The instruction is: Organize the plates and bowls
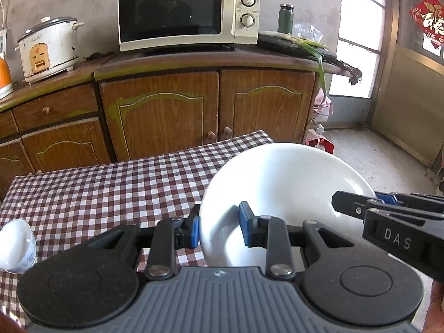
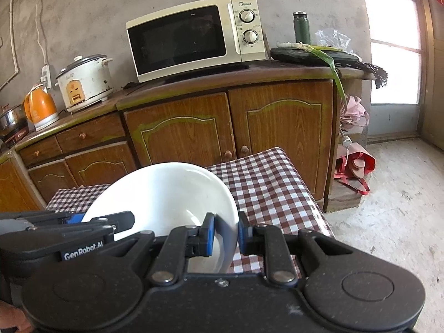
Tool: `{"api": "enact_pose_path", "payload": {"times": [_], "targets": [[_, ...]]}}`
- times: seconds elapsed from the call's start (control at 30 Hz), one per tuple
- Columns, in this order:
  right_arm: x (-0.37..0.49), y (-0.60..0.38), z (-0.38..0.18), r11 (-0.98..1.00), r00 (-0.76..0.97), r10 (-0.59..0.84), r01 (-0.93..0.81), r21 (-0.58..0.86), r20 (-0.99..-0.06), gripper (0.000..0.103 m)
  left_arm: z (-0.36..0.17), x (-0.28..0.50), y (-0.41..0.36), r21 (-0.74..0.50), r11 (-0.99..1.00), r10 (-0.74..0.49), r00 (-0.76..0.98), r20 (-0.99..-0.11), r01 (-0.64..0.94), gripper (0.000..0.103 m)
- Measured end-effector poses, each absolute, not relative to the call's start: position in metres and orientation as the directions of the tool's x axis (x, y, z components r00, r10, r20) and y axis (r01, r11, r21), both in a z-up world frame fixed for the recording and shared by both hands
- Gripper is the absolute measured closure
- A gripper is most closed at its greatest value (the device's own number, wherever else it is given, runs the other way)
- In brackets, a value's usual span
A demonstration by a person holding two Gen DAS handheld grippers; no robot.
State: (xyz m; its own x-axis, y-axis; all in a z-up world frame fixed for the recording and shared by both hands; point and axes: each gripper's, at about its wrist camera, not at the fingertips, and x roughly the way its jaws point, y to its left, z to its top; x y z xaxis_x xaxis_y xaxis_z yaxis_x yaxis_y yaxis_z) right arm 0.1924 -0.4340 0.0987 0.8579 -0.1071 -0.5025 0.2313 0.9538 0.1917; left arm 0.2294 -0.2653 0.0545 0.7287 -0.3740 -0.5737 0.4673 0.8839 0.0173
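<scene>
left hand-held gripper [image 1: 217,226] pinches the left rim of a white bowl [image 1: 280,194], tilted with its opening facing the cameras, above the checked bench [image 1: 97,194]; right hand-held gripper [image 2: 225,236], marked "das", pinches the opposite rim. microwave [image 1: 188,11] behind; "genrobot.ai" on the left gripper.

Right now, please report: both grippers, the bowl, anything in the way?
Left gripper and right gripper both shut on the white bowl, one each side. Bowl tilted above the checked table. Small cup at left, clear of it.
</scene>
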Motion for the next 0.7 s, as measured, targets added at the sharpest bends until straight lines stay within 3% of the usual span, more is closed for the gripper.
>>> {"api": "enact_pose_path", "payload": {"times": [0.7], "targets": [[0.146,-0.42,0.105,0.956,0.853,-0.101,0.226,0.189,-0.512,0.081,0.056,0.184,-0.255,0.007,0.887,-0.37,0.718,-0.59,0.463,0.073]]}}
